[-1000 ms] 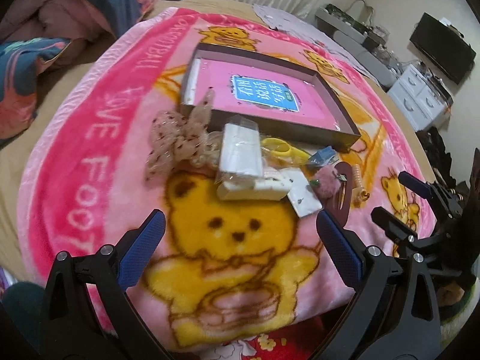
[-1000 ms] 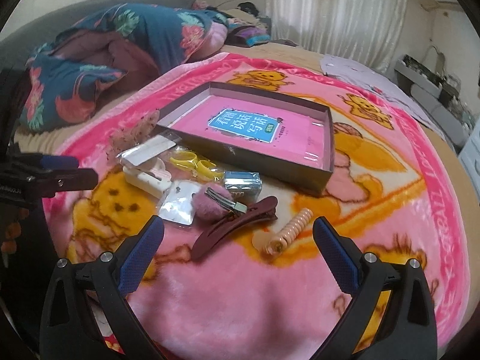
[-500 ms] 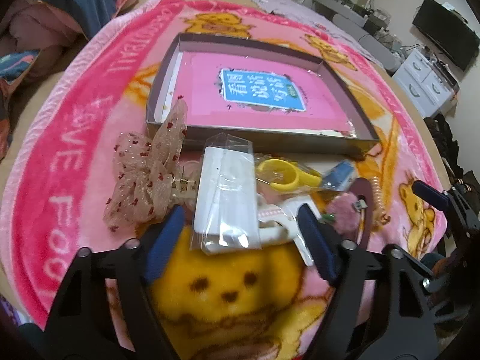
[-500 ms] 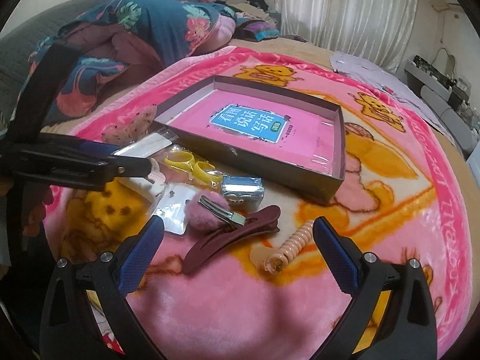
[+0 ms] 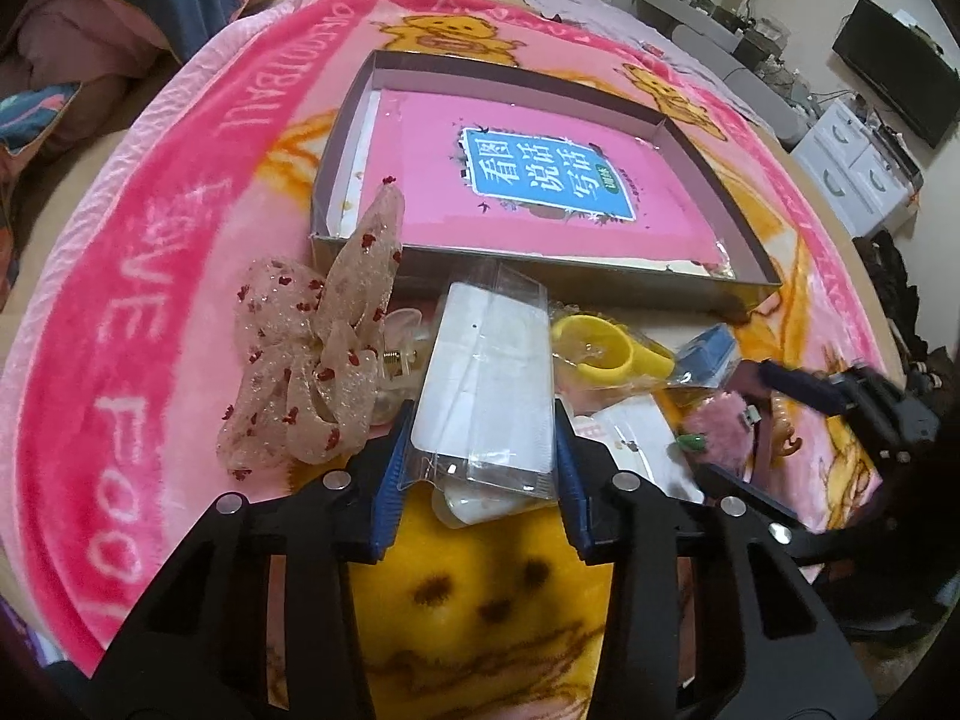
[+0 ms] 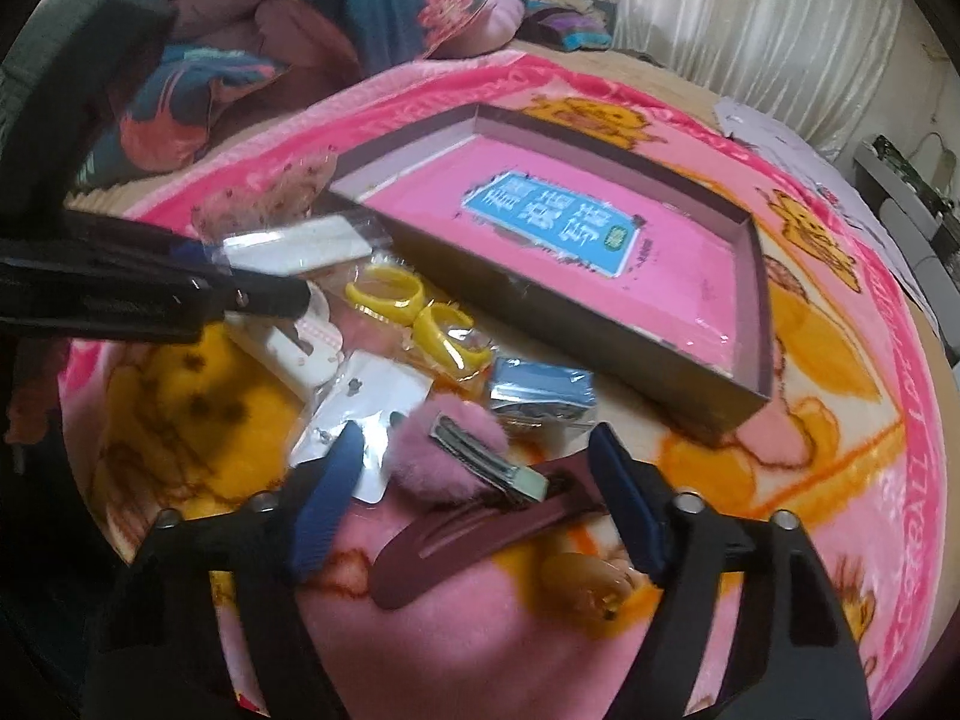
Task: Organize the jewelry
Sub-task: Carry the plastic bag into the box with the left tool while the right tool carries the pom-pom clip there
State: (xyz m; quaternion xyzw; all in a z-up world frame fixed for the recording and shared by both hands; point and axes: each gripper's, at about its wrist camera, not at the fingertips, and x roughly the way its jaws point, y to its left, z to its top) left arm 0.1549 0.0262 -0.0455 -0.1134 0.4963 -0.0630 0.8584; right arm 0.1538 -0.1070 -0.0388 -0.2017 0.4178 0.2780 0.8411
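A clear plastic packet with a white card (image 5: 489, 384) lies on top of the jewelry pile. My left gripper (image 5: 480, 480) is closing on its near end, and the blue pads touch both of its edges. A pink pompom clip (image 6: 444, 456) and a dark red hair clip (image 6: 480, 540) sit between the blue fingers of my right gripper (image 6: 480, 498). Those jaws are closing but are still apart from the clips. A gauzy bow clip (image 5: 312, 360) and yellow rings (image 5: 600, 348) lie beside the packet. Behind the pile stands a shallow brown box (image 5: 540, 276).
A pink book (image 5: 540, 180) fills the box floor. A blue foil packet (image 6: 540, 390), a flat white earring card (image 6: 360, 402) and a peach spiral hair tie (image 6: 582, 582) lie nearby on the pink bear blanket (image 5: 120, 300). A floral quilt (image 6: 300, 18) is heaped behind.
Both grippers came forward and down onto the pile. The left jaws went from wide open to closed around the packet. The right jaws narrowed around the pompom and dark red clips.
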